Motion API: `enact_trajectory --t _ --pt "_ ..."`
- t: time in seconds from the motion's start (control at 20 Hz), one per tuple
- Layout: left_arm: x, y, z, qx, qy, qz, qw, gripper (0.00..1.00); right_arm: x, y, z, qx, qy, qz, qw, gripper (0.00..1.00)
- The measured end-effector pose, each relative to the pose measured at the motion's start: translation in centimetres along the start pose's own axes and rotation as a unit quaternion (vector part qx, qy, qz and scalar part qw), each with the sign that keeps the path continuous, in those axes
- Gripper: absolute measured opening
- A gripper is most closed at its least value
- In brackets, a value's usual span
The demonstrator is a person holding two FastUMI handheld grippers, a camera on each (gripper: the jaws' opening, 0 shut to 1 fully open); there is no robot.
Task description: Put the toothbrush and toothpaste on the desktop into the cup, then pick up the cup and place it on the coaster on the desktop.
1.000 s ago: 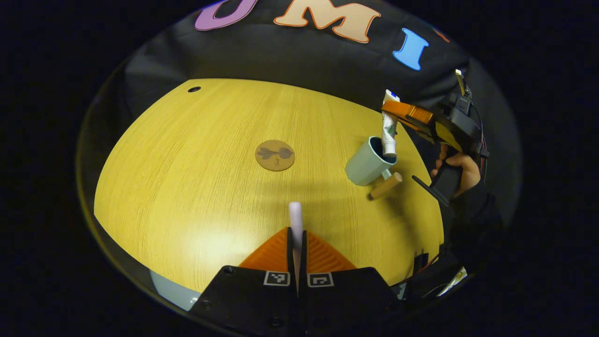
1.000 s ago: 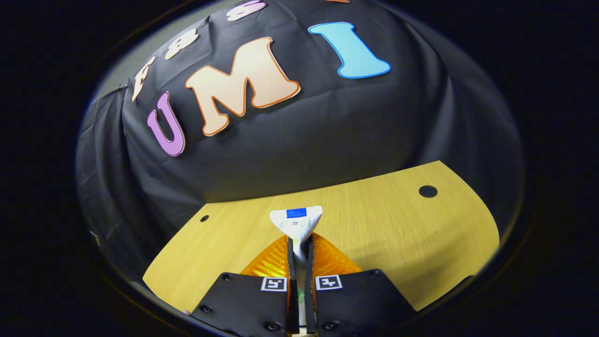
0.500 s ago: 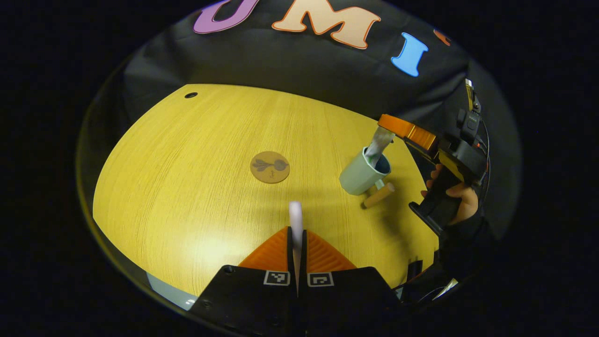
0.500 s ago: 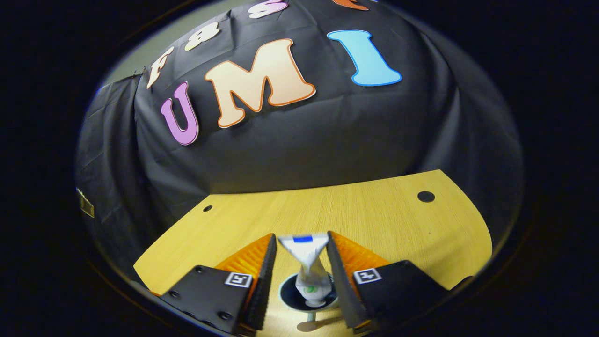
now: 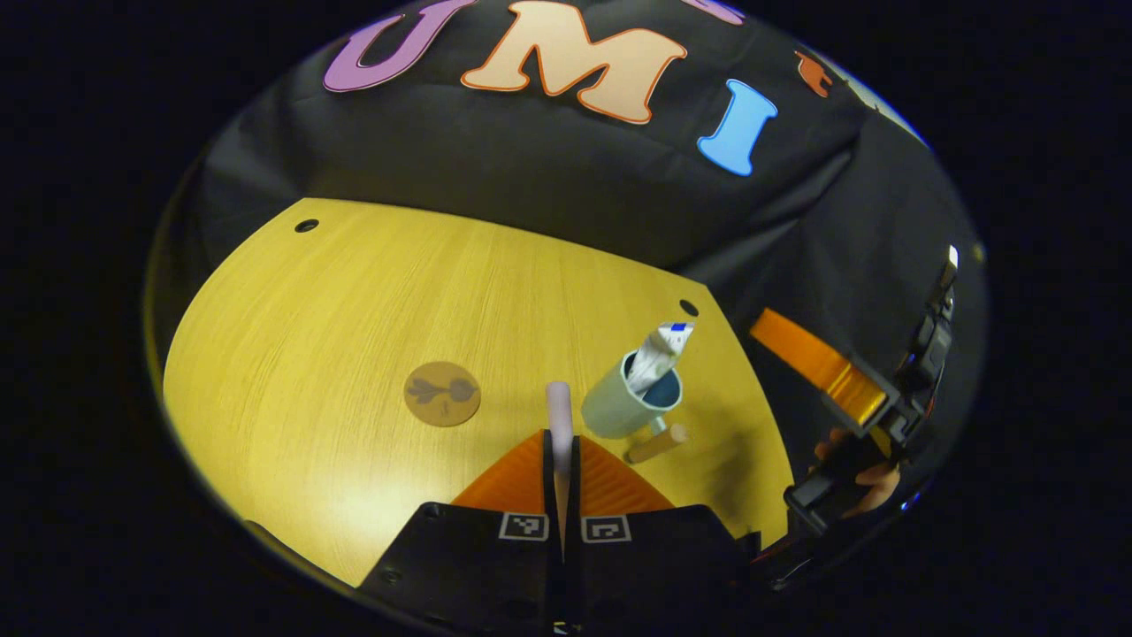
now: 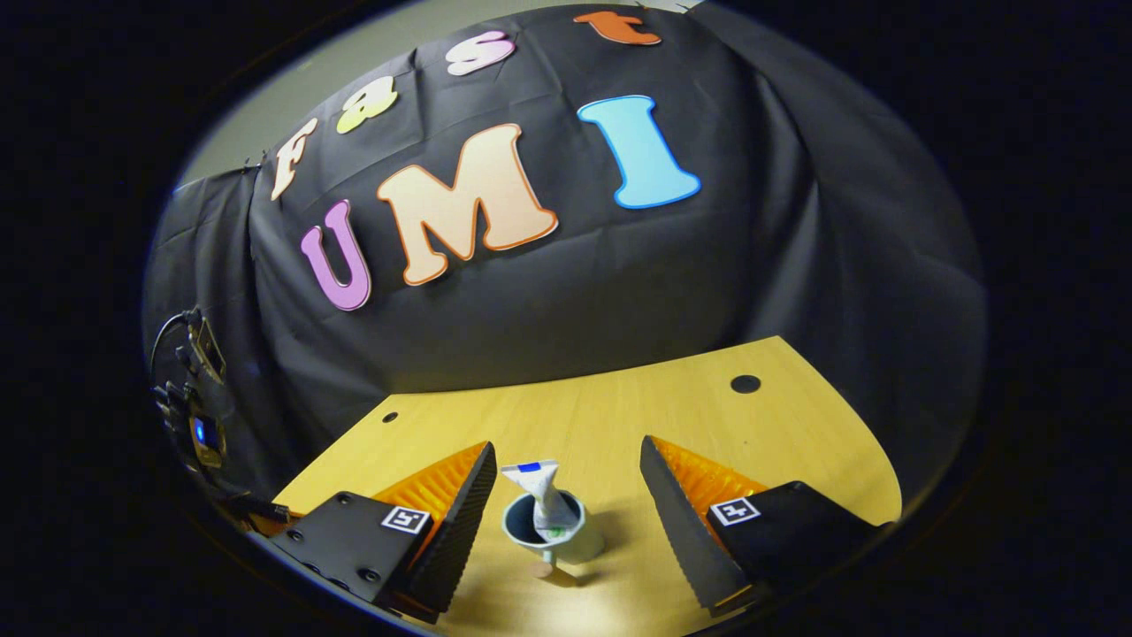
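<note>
A pale blue-grey cup [image 5: 623, 405] stood upright on the desktop, a white toothpaste [image 5: 656, 356] tube leaning inside it, crimped end up. A round brown coaster [image 5: 442, 394] lay flat to its left, apart from it. A pale toothbrush [image 5: 558, 414] handle was clamped between fingers.

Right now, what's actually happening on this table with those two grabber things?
A person is tidying bathroom items with a handheld gripper in each hand. The toothpaste already stands in the cup, and the right gripper hangs open above it. The left gripper is shut on the toothbrush, close to the cup. The cup sits on the wooden desktop, not yet on the round coaster beside it.
</note>
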State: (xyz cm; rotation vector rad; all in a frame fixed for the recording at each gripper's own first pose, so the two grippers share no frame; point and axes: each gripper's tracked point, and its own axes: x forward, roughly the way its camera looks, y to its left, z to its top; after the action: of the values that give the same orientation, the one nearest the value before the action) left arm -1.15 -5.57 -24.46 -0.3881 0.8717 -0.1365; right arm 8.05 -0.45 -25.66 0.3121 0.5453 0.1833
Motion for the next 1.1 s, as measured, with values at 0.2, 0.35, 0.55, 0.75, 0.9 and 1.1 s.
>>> enact_trajectory --t 0.2,0.35,0.55,0.75,0.9,1.1 --pt "1.9 -1.9 3.4 -0.011 -0.038 -0.018 0.999 0.0 -2.4 -3.8 -0.2 0.005 -0.001 -0.038 0.999 0.99" --pt "3.5 -2.9 5.3 -0.024 -0.06 -0.022 0.998 0.0 -4.1 -5.8 0.1 0.01 -0.004 -0.056 0.998 0.99" --pt "5.6 -3.4 7.4 -0.065 -0.09 -0.016 0.994 0.0 -5.6 -6.8 -0.2 0.019 -0.002 -0.064 0.998 0.99" --pt "7.7 -4.0 9.2 -0.115 -0.12 -0.017 0.986 0.0 -6.5 -7.0 -1.3 0.011 0.009 -0.059 0.998 0.95" --pt "9.2 -4.4 10.7 -0.139 -0.143 -0.021 0.98 0.0 -6.9 -7.0 -2.1 0.01 0.022 -0.053 0.998 0.95" --pt "10.9 -3.9 10.9 -0.16 -0.152 -0.004 0.975 0.0 -7.1 -7.3 -2.7 0.002 0.034 -0.048 0.998 0.99"
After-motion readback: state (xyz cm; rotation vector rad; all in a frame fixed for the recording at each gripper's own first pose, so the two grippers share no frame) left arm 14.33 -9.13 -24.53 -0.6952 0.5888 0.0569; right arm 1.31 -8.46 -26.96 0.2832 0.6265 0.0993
